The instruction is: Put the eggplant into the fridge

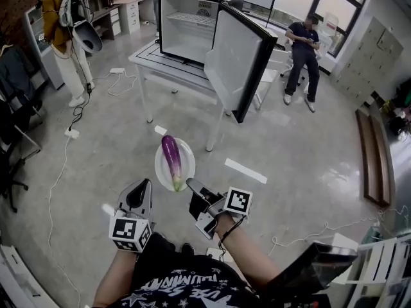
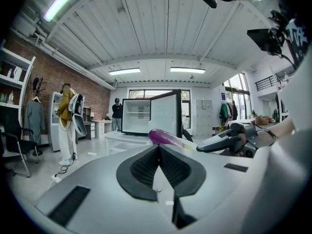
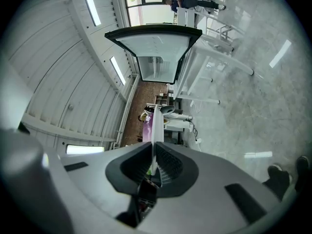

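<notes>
My right tongs (image 1: pixel 192 186) are pinched tight on the near edge of a white plate (image 1: pixel 160 169). The purple eggplant (image 1: pixel 172 159) lies on that plate, from its far edge to its near edge, with the green end close to my tongs. The plate is up in the air over the floor (image 1: pixel 308 165). My left tongs (image 1: pixel 145 183) are squeezed together with nothing in them, just beside the plate's left edge. The fridge (image 1: pixel 189 31) stands on a white table (image 1: pixel 149 60) well ahead of me, and its door (image 1: pixel 234 59) is wide open. I think the job now is to carry the plate over there. The eggplant is round and smooth, so it could roll off if the plate tips. I should hold the plate flat, pinch hard and walk slowly. My left tongs could go under the plate's left edge to help. Then I go around the door and aim for the shelf (image 1: pixel 192 19).
</notes>
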